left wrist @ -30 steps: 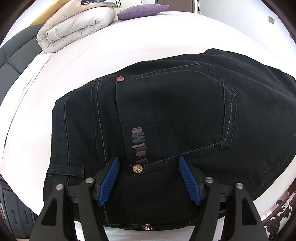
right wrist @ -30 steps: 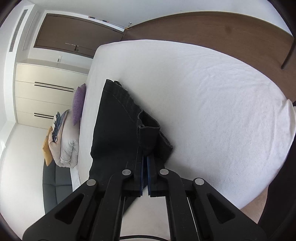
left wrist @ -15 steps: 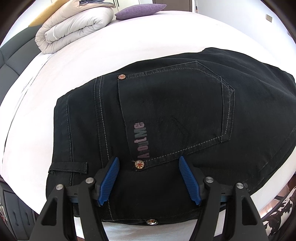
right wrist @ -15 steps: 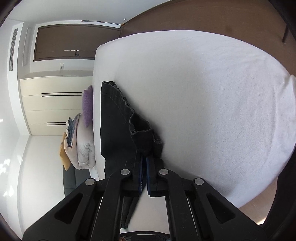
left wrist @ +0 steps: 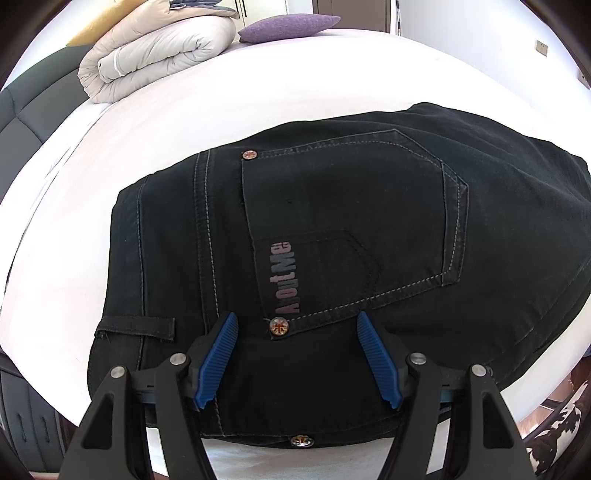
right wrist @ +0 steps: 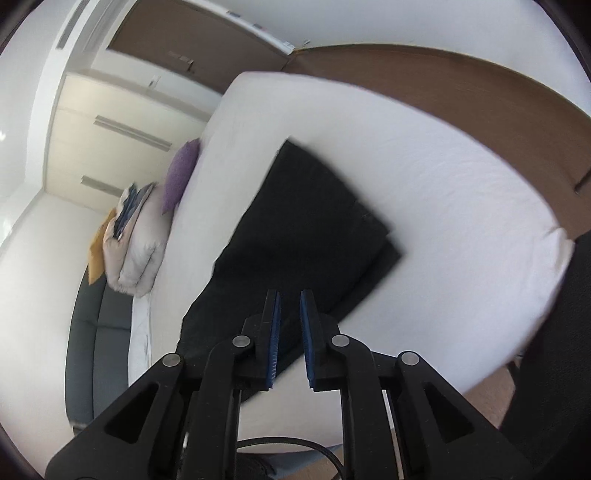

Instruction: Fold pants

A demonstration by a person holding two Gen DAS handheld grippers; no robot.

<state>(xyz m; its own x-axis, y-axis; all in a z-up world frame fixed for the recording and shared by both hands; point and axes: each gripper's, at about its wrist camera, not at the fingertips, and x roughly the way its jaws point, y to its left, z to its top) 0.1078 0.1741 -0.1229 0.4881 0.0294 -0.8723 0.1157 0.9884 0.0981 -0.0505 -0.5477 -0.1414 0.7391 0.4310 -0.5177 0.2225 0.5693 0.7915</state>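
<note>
Black jeans [left wrist: 351,229] lie on the white bed, back pocket up, with grey lettering and copper rivets. My left gripper [left wrist: 297,325] is open, its blue pads on either side of a pocket rivet just above the waist area, holding nothing. In the right wrist view the pants [right wrist: 295,229] lie flat on the bed as a dark folded panel. My right gripper [right wrist: 290,306] is open by a narrow gap and empty, above the near edge of the pants. That view is blurred.
A folded grey-white duvet [left wrist: 155,51] and a purple pillow [left wrist: 288,26] sit at the far end of the bed [left wrist: 110,140]. A dark sofa [right wrist: 99,332] stands beside the bed. A wooden wall panel [right wrist: 480,85] and cupboards are behind.
My right gripper has let go of the pant leg it was pinching; the fabric now lies flat on the bed and the gripper has pulled back. The left gripper has drawn back slightly.
</note>
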